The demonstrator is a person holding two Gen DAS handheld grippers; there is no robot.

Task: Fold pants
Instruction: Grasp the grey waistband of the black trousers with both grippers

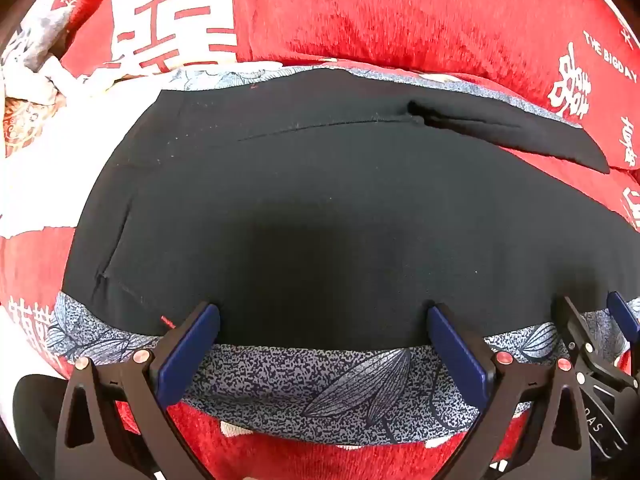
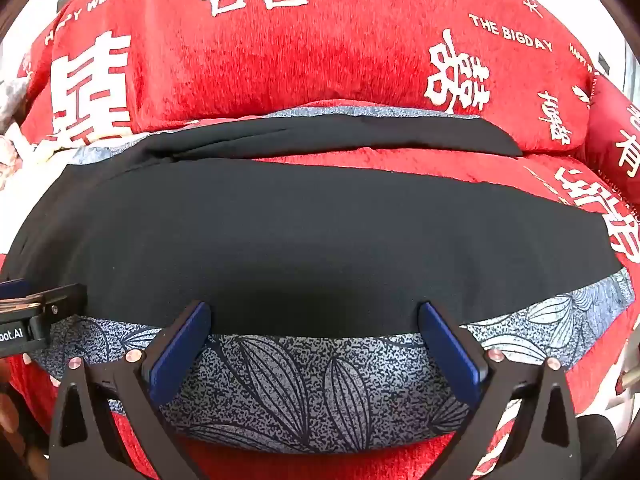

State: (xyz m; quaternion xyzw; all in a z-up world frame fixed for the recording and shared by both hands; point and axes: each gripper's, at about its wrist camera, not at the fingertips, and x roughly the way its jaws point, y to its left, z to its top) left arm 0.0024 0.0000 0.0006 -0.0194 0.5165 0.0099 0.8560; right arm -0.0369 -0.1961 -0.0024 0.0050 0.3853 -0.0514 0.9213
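Pants [image 1: 320, 200] flat on bedspread [image 1: 360, 12], pillow [image 2: 616, 148] right.

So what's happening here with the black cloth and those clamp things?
A person is folding black pants on a red bedspread with white lettering, using a hand-held gripper in each hand. The pants lie flat over a blue leaf-patterned cloth. The left gripper and right gripper sit side by side at the near edge, both pointing down. Their blue fingers are wide open with nothing gripped yet.
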